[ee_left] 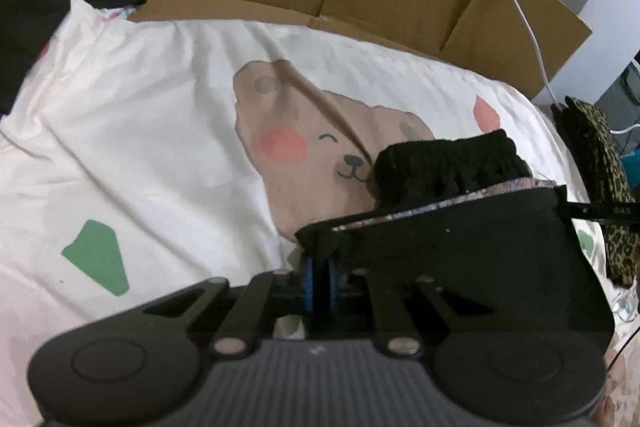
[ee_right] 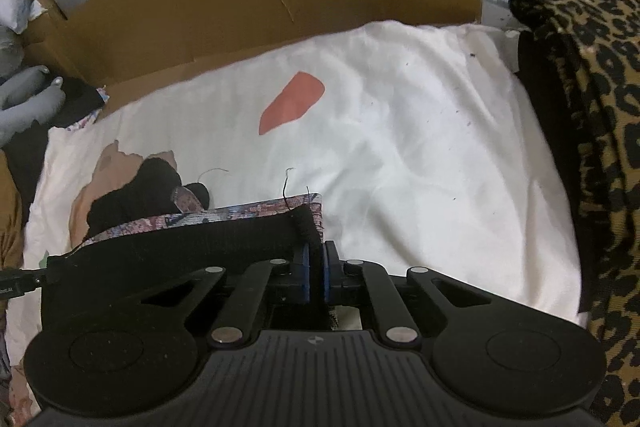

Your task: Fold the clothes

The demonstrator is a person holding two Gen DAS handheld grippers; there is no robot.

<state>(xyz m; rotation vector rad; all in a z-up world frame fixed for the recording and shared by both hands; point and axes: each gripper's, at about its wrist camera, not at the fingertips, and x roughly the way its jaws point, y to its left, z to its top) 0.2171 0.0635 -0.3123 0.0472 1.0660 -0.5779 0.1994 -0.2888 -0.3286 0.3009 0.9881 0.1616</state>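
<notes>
Both the left gripper (ee_left: 320,281) and right gripper (ee_right: 316,277) pinched the black garment's (ee_left: 460,247) edge; uneven pulling could have skewed the fold.

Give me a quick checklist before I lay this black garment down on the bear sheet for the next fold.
1. Left gripper clamped on the black garment: ok.
2. Right gripper clamped on its hem: ok.
3. Edge between the grippers taut: cannot tell.
4. Bear sheet ahead free for laying down: ok.
5. Waistband flat: not ok, bunched.
6. Leopard-print cloth apart from the garment: ok.
</notes>
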